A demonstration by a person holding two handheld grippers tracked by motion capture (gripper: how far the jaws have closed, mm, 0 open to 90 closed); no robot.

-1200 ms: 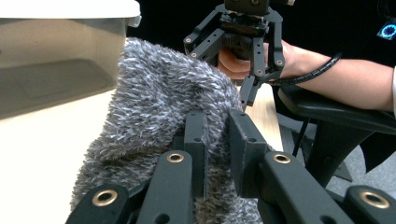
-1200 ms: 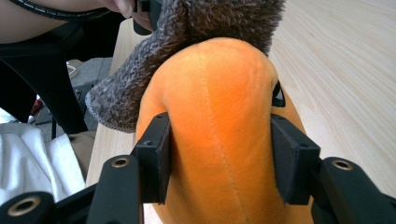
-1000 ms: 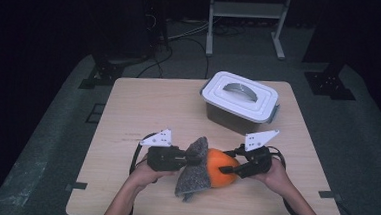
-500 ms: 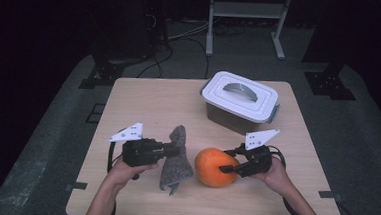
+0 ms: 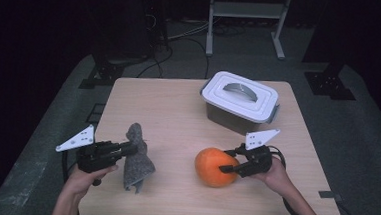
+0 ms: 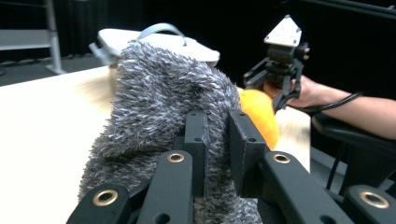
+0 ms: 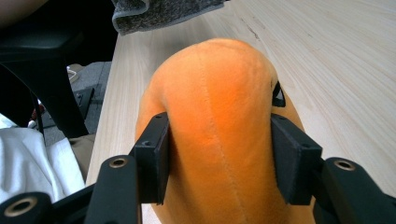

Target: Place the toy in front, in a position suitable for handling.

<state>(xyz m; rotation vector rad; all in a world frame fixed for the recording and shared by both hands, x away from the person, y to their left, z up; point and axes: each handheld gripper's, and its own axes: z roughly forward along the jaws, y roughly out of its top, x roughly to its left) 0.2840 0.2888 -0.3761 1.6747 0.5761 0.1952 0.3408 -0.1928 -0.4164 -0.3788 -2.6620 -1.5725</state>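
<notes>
High view: the left gripper (image 5: 135, 148) sits at about eight o'clock on the wooden table (image 5: 178, 107), its jaws pinched together on the upper edge of a grey fuzzy cloth (image 5: 137, 159), which hangs down from the grip with its lower folds reaching the tabletop. Toward four o'clock the right gripper (image 5: 231, 165) points toward nine o'clock and has its jaws clamped around the flank of an orange plush ball (image 5: 214, 166) that rests on the table; the cloth and the ball lie well apart, with bare wood between them. At roughly one o'clock from the ball stands a lidded grey box (image 5: 240, 101) with a white lid and a curved handle, near the far right part of the table. In the left gripper view the two black jaws are drawn close with a fold of the cloth (image 6: 159, 112) squeezed between them, and the cloth rises in front of them; past it, toward two o'clock, the ball (image 6: 259, 116) peeks out with the right gripper (image 6: 275, 86) pressed on it, and the box (image 6: 154, 42) shows behind at twelve o'clock. In the right gripper view the ball (image 7: 217, 121) bulges between the jaws, both pads pressing into its soft sides, while a corner of the cloth (image 7: 159, 14) lies on the table at eleven o'clock.
</notes>
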